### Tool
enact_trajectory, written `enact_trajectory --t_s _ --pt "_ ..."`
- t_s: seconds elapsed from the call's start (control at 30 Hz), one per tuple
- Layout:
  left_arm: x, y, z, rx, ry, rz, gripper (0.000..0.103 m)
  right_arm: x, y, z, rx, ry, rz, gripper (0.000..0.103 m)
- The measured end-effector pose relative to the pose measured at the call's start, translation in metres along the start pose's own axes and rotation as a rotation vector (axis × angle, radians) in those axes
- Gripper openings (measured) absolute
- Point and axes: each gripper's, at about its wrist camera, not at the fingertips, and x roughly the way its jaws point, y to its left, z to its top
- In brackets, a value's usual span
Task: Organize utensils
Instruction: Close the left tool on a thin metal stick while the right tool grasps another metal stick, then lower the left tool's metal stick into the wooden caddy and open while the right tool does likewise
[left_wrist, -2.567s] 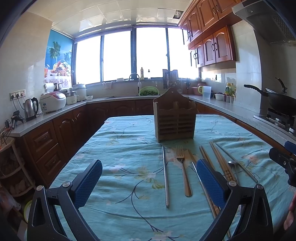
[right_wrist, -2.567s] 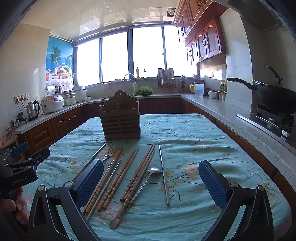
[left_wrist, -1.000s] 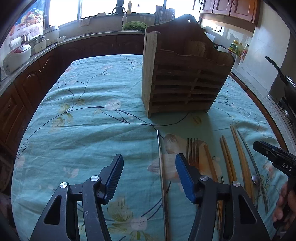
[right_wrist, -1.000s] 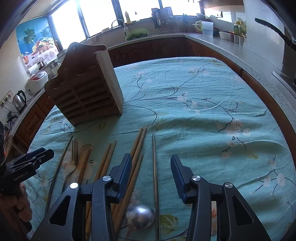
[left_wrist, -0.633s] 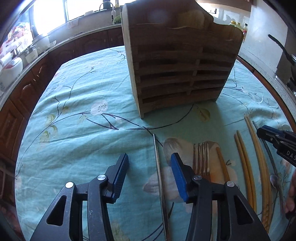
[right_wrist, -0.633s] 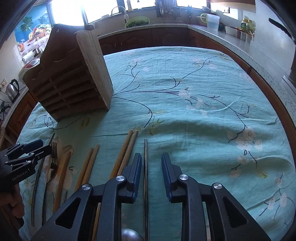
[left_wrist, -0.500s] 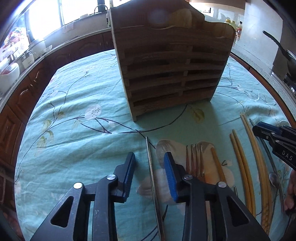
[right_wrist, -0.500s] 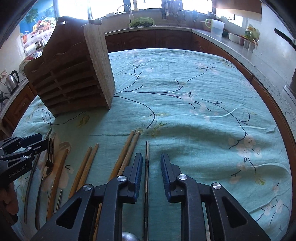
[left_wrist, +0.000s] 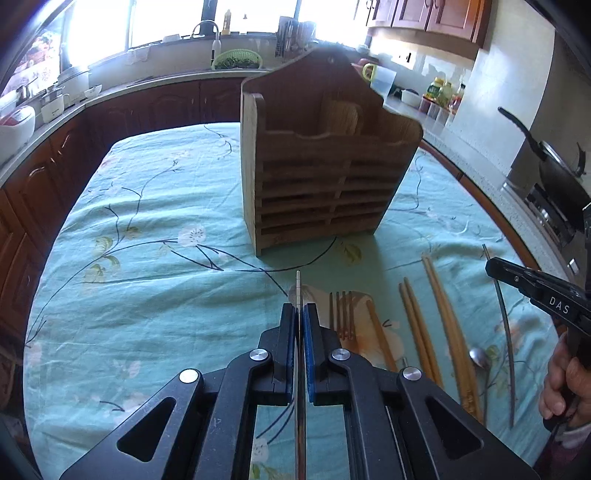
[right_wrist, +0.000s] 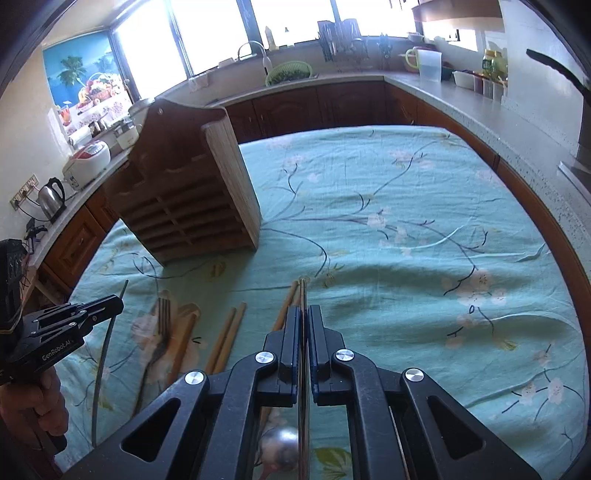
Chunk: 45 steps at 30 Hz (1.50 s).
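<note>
The left hand-held gripper (left_wrist: 299, 314) has its blue pads pressed together on a thin metal chopstick (left_wrist: 298, 291). The rod runs straight along the line of the fingers, with its tip poking out past them toward the wooden utensil holder (left_wrist: 321, 177) and its other end passing back under the gripper body. The right hand-held gripper (right_wrist: 303, 315) is likewise closed tight on a second metal chopstick (right_wrist: 303, 295), which also lies along its fingers, its tip pointing away from the camera across the cloth and only a short length showing beyond the pads. So there are two metal chopsticks, one clamped in each gripper.

The rest of the utensils lie on the desk (left_wrist: 147, 295), which is covered with a teal flowered cloth, in a row between the two grippers, all lengthwise toward the holder. From the left wrist view I count one fork (left_wrist: 342, 314) with its tines toward the holder, and just beside it a single wooden chopstick (left_wrist: 378, 332). Then come a pair of wooden chopsticks (left_wrist: 415, 325) lying together, a longer pair (left_wrist: 445, 317) and one metal spoon (left_wrist: 479, 357) with its bowl near the camera.

The holder stands upright on the cloth beyond the utensils, slatted front facing them. A person's hand (left_wrist: 563, 384) grips the right tool's handle at the edge of the left view.
</note>
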Motion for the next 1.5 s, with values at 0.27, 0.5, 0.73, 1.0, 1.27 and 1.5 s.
enact_trajectory --t_s 0.27,0.5,0.73,1.0,1.27,1.5 --pt "-0.076 0.009 -0.007 -0.045 -0.143 -0.065 0.003 -0.073 0.014 0.018 -0.003 -0.158 0.047 0.004" --pt "-0.129 0.014 -0.012 -0.064 -0.275 -0.092 0.003 -0.118 0.03 0.041 -0.03 -0.292 0.069 0.004" --pt "-0.15 0.021 -0.017 -0.073 -0.334 -0.085 0.003 -0.123 0.038 0.055 -0.03 -0.34 0.098 0.004" --pt "-0.146 0.016 -0.011 -0.074 -0.36 -0.09 0.003 -0.119 0.038 0.071 -0.007 -0.368 0.14 0.004" --pt "-0.151 0.018 0.022 -0.07 -0.431 -0.099 0.003 -0.111 0.042 0.112 0.041 -0.442 0.177 0.004" --pt "-0.142 0.025 0.062 -0.08 -0.537 -0.083 0.003 -0.087 0.044 0.159 0.09 -0.502 0.191 0.004"
